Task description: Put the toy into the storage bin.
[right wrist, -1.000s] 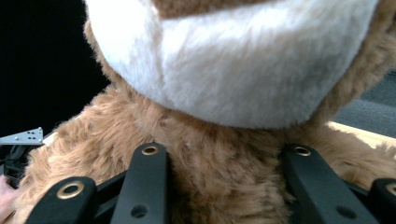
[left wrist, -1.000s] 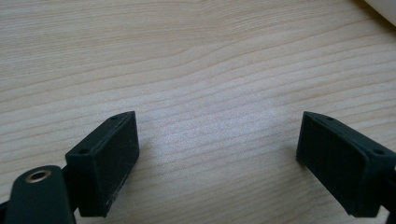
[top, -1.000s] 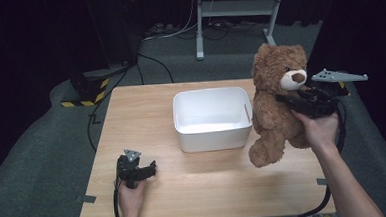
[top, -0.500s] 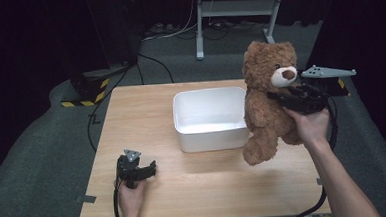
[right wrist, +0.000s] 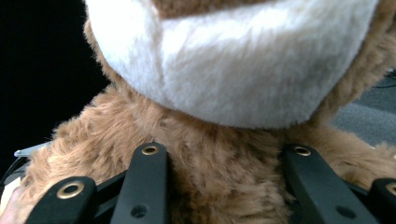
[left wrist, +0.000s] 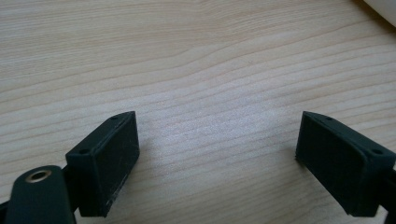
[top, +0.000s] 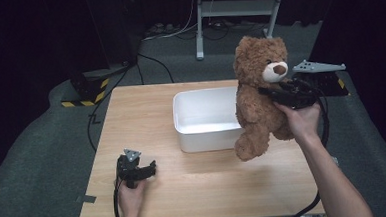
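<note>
A brown teddy bear [top: 257, 97] with a white muzzle hangs upright in the air over the right edge of a white bin [top: 205, 119]. My right gripper [top: 275, 92] is shut on its chest just under the chin. In the right gripper view the bear's neck fur [right wrist: 224, 158] bulges between both jaws and the white muzzle fills the top. My left gripper [top: 143, 169] rests low on the wooden table [top: 146, 111] near the front left, open; in the left gripper view its pads [left wrist: 114, 161] stand wide apart over bare wood.
The white bin is rectangular and sits at the table's middle. Behind the table are a metal stand [top: 236, 8], floor cables, and a black-and-yellow striped block [top: 82, 94] at the left. The floor is grey carpet.
My right gripper has carried the bear leftward and slightly up, from beside the bin to over its right edge. The left gripper has stayed put.
</note>
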Action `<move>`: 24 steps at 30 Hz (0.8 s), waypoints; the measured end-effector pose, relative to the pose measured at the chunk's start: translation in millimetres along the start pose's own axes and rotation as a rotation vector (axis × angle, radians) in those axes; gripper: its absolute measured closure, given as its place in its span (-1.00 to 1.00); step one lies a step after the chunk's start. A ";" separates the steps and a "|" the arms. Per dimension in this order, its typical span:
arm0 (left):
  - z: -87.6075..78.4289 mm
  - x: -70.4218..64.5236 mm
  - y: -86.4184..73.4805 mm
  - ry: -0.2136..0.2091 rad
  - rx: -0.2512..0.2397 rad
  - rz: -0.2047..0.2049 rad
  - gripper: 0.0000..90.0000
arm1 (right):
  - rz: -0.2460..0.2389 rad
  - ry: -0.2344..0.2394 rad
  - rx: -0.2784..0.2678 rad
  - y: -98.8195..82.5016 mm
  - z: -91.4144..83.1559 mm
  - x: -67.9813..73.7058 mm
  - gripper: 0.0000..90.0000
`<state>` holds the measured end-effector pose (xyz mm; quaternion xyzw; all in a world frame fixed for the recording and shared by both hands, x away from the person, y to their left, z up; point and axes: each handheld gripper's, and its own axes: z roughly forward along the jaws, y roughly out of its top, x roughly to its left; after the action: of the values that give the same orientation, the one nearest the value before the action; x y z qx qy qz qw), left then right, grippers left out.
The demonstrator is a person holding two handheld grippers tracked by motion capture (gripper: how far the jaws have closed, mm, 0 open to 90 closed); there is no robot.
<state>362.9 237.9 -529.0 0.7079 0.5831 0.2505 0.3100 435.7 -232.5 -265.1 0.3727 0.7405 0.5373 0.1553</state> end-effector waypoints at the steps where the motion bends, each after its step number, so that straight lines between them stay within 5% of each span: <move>1: -0.2 -0.1 0.1 0.002 0.002 0.001 -0.71 | 0.003 0.000 0.004 -0.8 1.9 -0.3 0.46; 24: -0.2 -0.4 0.0 0.003 0.002 0.002 -0.70 | -0.013 0.021 0.012 6.3 22.0 11.3 0.45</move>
<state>362.7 237.5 -528.8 0.7084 0.5831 0.2515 0.3081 444.3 -208.5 -265.6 0.3632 0.7477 0.5356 0.1489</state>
